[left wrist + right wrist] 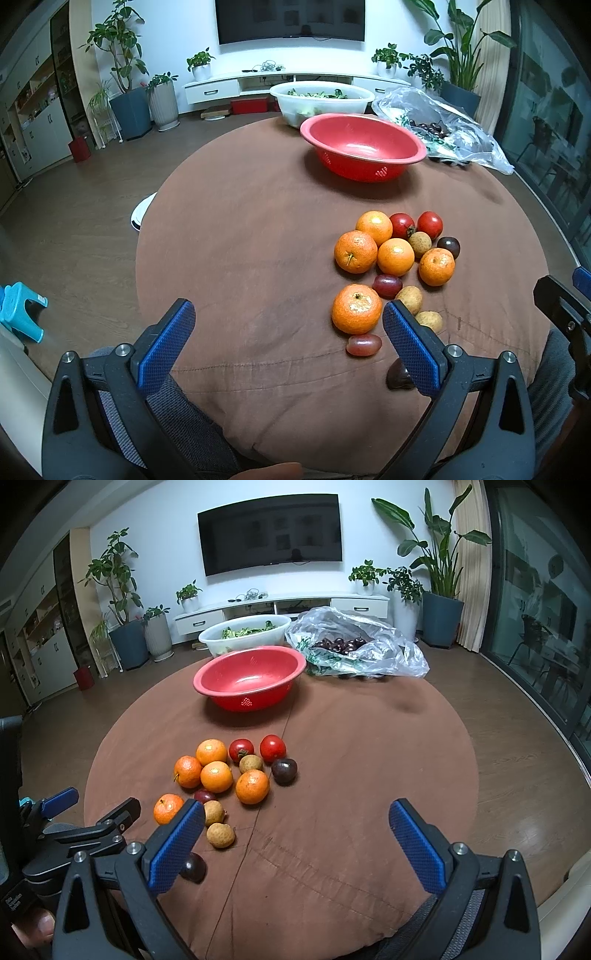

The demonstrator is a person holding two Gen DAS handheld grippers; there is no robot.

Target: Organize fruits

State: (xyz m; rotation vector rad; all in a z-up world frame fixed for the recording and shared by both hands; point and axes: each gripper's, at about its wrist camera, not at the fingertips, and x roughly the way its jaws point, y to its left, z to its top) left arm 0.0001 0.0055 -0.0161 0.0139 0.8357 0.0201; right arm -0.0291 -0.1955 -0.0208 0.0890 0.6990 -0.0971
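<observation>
Fruit pile: loose cluster on the brown-covered round surface (258, 229), at about 2 o'clock from the left tool in its own view and at about 11 o'clock from the right tool in its view.
Oranges: five; four (395, 256) packed together at the far part of the pile, one orange (356, 308) nearer, just off the left tool's right-hand finger.
Tomatoes: two red ones (272, 748) side by side at the far edge of the pile.
Longans: three tan ones; one (251, 763) between the tomatoes and the oranges, two (220, 835) near the right tool's left-hand finger.
Dark fruits: one dark round fruit (284, 771) at the 3 o'clock edge of the pile; another (192, 867) partly hidden behind the right tool's left-hand finger.
Grapes: two reddish ones; one (387, 286) between the oranges, one (364, 345) at the near end of the pile.
Red basket: empty perforated bowl (249, 677) at 12 o'clock beyond the pile, well apart from it.
White tub: holds greens (245, 633), behind the red basket.
Plastic bag: clear, with dark fruit inside (354, 644), at 1 o'clock from the basket.
Left tool (288, 341): released, fingers spread wide, nothing between them.
Right tool (297, 840): released, fingers spread wide over bare cloth, gripping nothing.
</observation>
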